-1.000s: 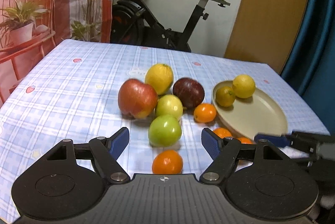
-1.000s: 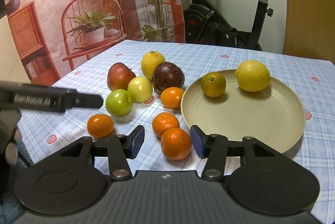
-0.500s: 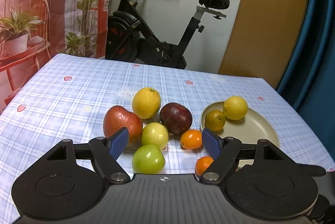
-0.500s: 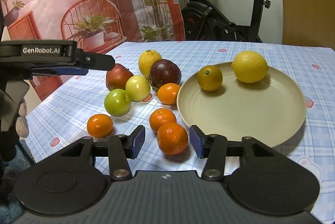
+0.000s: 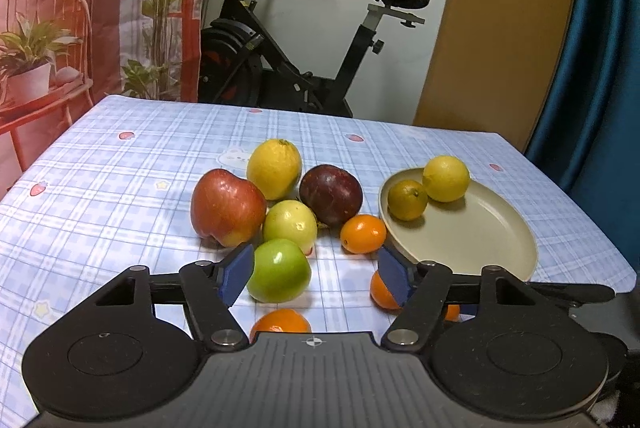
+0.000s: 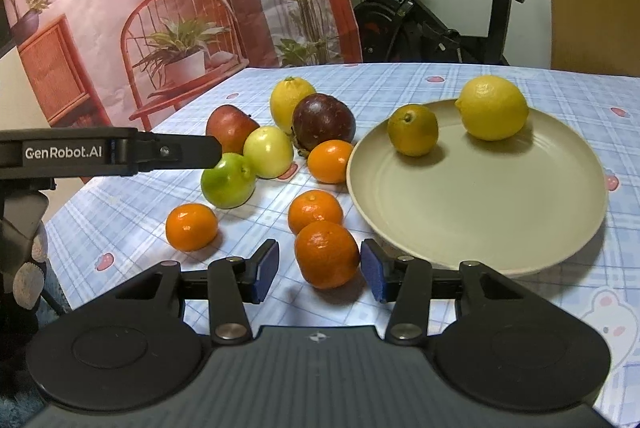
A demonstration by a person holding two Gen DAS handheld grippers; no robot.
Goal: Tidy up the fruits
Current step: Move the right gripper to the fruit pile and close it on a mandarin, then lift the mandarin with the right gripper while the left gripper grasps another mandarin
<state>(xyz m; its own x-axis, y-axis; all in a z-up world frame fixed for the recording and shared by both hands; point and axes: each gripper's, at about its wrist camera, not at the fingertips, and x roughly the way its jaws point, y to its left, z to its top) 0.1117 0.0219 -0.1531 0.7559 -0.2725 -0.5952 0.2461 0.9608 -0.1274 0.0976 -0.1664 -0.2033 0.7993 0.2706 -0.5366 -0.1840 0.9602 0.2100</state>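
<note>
A beige plate [image 6: 500,211] holds a lemon [image 6: 493,107] and a greenish orange [image 6: 413,130]. Loose fruit lies to its left: a red apple [image 5: 226,207], a yellow citrus [image 5: 274,168], a dark purple fruit [image 5: 331,194], a pale green fruit [image 5: 289,226], a green apple [image 5: 279,271] and several mandarins. My right gripper [image 6: 318,271] is open, its blue pads on either side of the nearest mandarin [image 6: 326,254], with gaps. My left gripper [image 5: 314,274] is open and empty, low over the table, the green apple just inside its left pad.
The table has a blue checked cloth [image 5: 120,179]. An exercise bike [image 5: 288,39] stands behind the far edge. A printed backdrop [image 6: 160,7] hangs at the left. The left gripper's body [image 6: 108,151] shows at the right wrist view's left side.
The left gripper rose and pulled back, then came down and forward towards the green apple. The right gripper edged forward around the nearest mandarin. Both stayed open.
</note>
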